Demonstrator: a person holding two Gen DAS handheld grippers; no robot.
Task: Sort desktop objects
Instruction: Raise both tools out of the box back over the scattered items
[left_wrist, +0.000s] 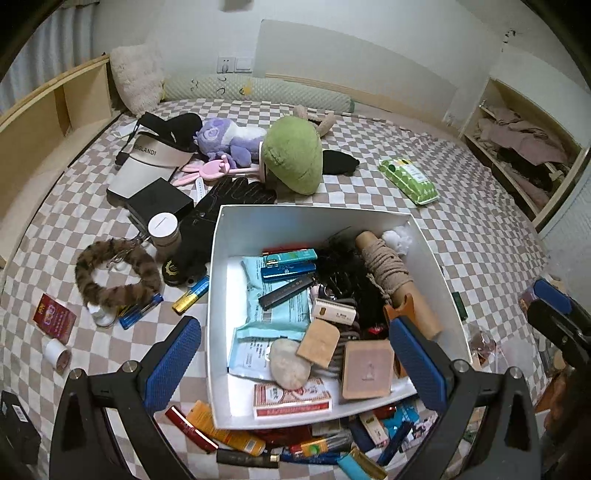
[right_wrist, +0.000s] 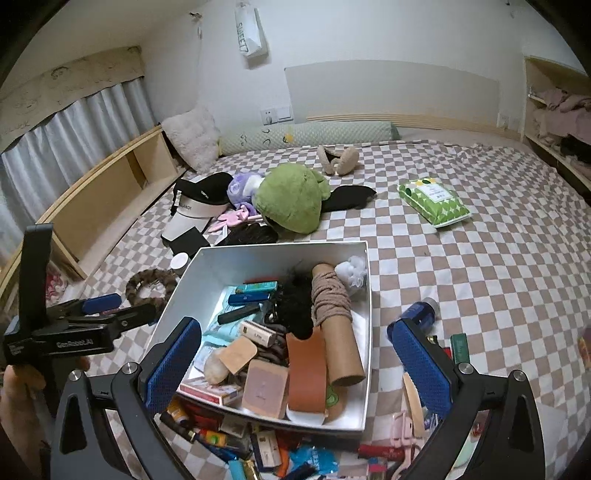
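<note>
A white box (left_wrist: 258, 221) (right_wrist: 207, 273) stands on the checkered bed, holding a rope-wound tube (left_wrist: 388, 269) (right_wrist: 332, 306), lighters (left_wrist: 291, 254), a teal pack (left_wrist: 273, 306), a stone (left_wrist: 290, 363) and small boxes. My left gripper (left_wrist: 291, 354) is open and empty above the box's near edge. My right gripper (right_wrist: 295, 358) is open and empty above the same box. Loose small items (left_wrist: 258, 439) (right_wrist: 258, 450) lie in front of the box. The left gripper also shows in the right wrist view (right_wrist: 99, 306), and the right gripper at the left wrist view's right edge (left_wrist: 554, 306).
Behind the box lie a green plush (left_wrist: 295, 155) (right_wrist: 288, 199), a purple plush (left_wrist: 225, 140), a visor cap (left_wrist: 155, 155), black boxes (left_wrist: 159, 203) and a green tissue pack (left_wrist: 410, 177) (right_wrist: 432, 201). A fur ring (left_wrist: 114, 273), batteries and a red card (left_wrist: 53, 317) lie left. Wooden shelves flank the bed.
</note>
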